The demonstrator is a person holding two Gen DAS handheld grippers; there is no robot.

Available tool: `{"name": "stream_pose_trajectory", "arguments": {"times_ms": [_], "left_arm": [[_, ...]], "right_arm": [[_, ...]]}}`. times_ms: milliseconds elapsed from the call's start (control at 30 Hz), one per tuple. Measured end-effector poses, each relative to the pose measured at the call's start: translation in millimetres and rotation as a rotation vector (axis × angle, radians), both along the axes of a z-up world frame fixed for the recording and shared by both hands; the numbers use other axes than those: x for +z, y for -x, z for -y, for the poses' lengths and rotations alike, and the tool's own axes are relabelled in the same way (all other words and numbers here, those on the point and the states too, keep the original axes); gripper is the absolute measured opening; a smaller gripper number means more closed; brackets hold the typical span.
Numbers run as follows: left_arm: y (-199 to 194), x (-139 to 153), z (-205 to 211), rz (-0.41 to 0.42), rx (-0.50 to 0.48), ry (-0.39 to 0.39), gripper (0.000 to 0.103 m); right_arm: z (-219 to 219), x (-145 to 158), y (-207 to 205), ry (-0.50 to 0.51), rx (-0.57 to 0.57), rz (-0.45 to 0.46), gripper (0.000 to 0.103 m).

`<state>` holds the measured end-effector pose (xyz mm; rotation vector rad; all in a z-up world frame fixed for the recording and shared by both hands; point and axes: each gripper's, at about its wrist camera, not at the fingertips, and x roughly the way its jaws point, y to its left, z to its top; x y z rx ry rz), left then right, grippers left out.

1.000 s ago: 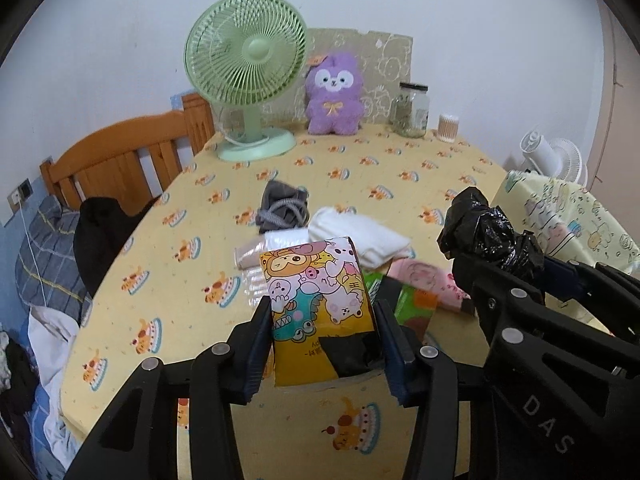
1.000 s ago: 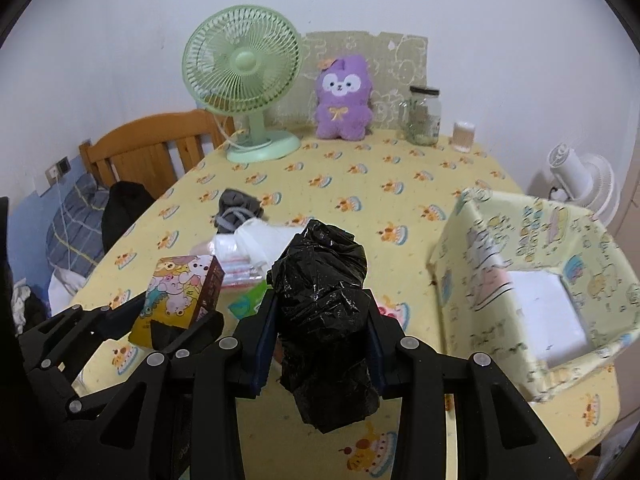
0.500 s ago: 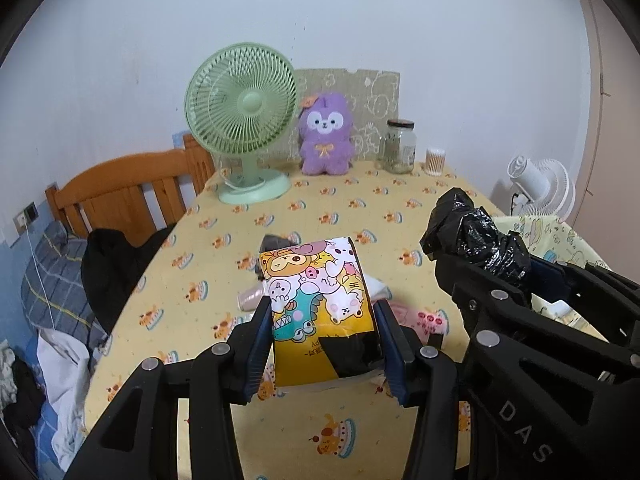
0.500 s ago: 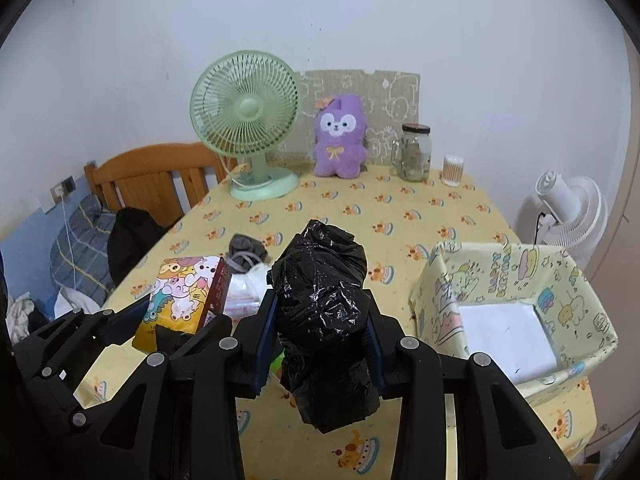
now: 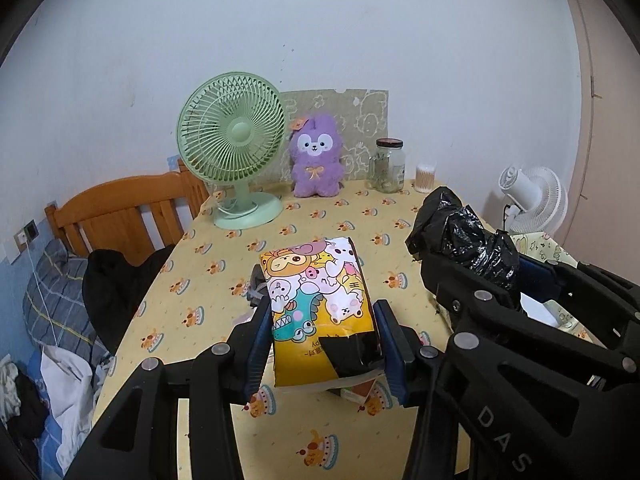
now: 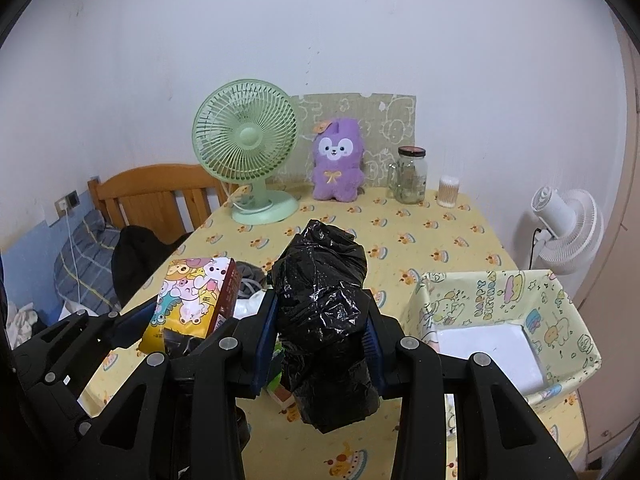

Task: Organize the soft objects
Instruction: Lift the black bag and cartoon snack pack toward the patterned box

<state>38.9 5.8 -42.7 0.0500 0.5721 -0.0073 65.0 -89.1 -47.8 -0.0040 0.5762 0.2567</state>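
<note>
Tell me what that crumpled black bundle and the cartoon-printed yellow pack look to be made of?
The crumpled black bundle looks like thin plastic film, probably a bin bag: glossy highlights on sharp creases. The cartoon-printed yellow pack seems a soft plastic wrapper, smooth and slightly shiny, bulging between the pads; its contents are hidden.

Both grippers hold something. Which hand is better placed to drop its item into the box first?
Right, probably. The right gripper holds the black bag beside the box; the left gripper, with its pack, is farther away.

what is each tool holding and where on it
Left tool: cartoon tissue pack, gripped by its lower sides. Right tool: black plastic bag bundle, gripped around its middle.
</note>
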Motion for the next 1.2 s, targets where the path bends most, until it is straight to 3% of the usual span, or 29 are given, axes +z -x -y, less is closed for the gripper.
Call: {"name": "stream_pose_trajectory", "arguments": {"times_ms": [1200], "left_arm": [[-32.0, 11.3, 96.8, 0.030, -0.116, -0.007, 0.050]], "right_arm": [[99.3, 14.3, -18.3, -0.007, -0.130, 0.029, 0.042]]}}
